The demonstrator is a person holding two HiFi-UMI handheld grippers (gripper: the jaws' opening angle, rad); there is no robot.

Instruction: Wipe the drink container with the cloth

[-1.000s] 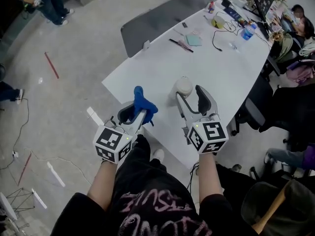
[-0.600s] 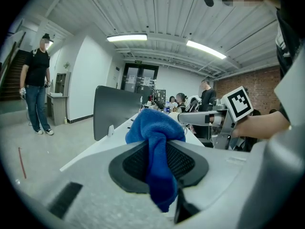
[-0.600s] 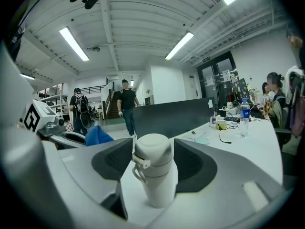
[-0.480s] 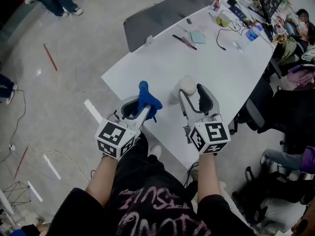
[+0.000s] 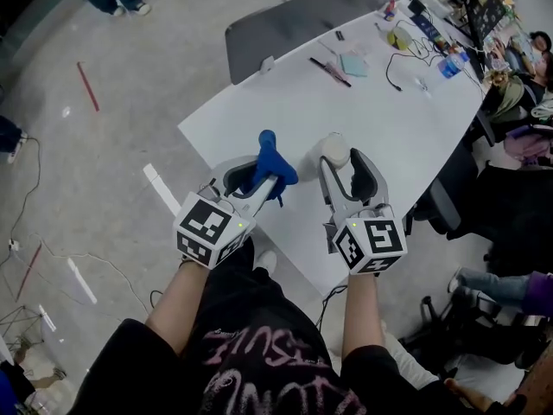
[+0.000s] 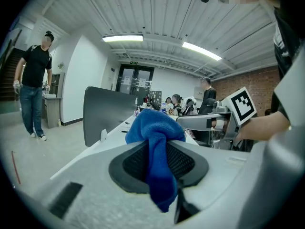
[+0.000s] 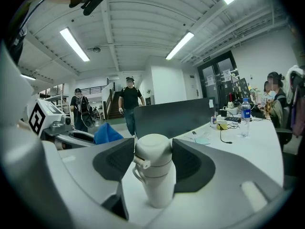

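A white drink container (image 5: 335,151) with a lid stands near the front corner of the white table (image 5: 380,119). My right gripper (image 5: 343,164) reaches round it from the near side. Its jaws have just been closing, and both pads (image 7: 188,163) now meet the container (image 7: 153,173) at lid height. My left gripper (image 5: 259,173) is shut on a blue cloth (image 5: 272,164), held just above the table to the left of the container. The cloth (image 6: 157,147) bunches above the pads and hangs down between them. It also shows as the blue cloth (image 7: 107,133) in the right gripper view.
A grey partition (image 5: 294,20) stands along the table's far left edge. Pens, a notepad (image 5: 352,65), cables and a water bottle (image 5: 448,66) lie toward the far end. People sit at the far right, and office chairs (image 5: 449,197) stand by the right edge. The table's front edge is close to my hands.
The right jaws have narrowed round the container. The left gripper with the cloth has edged a little up and toward the container. The head view has shifted slightly.
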